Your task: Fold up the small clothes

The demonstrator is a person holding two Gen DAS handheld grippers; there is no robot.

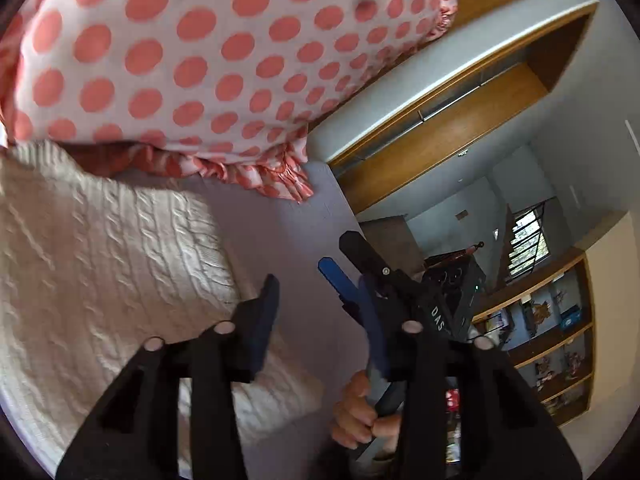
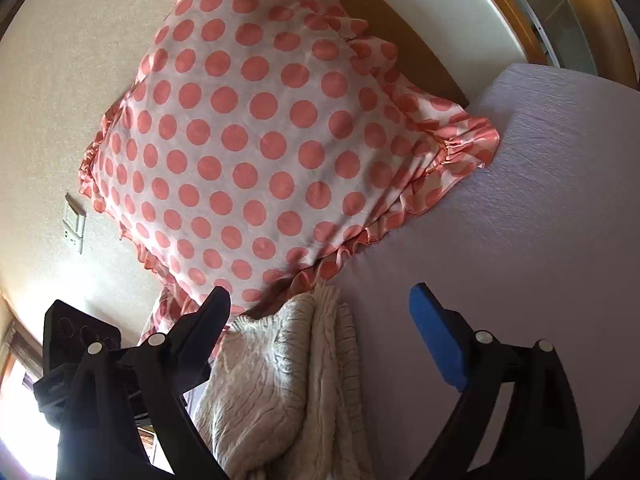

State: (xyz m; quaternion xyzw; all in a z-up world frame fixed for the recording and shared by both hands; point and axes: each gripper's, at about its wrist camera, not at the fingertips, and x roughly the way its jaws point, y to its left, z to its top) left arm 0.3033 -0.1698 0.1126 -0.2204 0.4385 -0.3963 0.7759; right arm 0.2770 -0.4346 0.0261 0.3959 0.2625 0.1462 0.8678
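Cream cable-knit sweater [image 2: 280, 372] folded on bed [image 2: 520, 220], touching polka-dot pillow [image 2: 248, 140]. Right claw [image 2: 320, 316] wide open, empty, straddling sweater. Left claw [image 1: 316, 308] parted, apparently empty, beside sweater [image 1: 100, 260]. "DAS" lettering on right claw [image 1: 376, 272].

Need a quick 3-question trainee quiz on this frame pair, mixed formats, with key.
1. True or false: the left tool is clamped on the cream knit sweater.
2. Multiple choice: what lies just beyond the sweater on the bed?
A. a striped towel
B. a polka-dot pillow
C. a laundry basket
3. Fill in: in the right wrist view, the right tool has its fingers spread, so it is ____.

Key: 1 false, both fingers stand apart with nothing between them; 2 B; 3 open.
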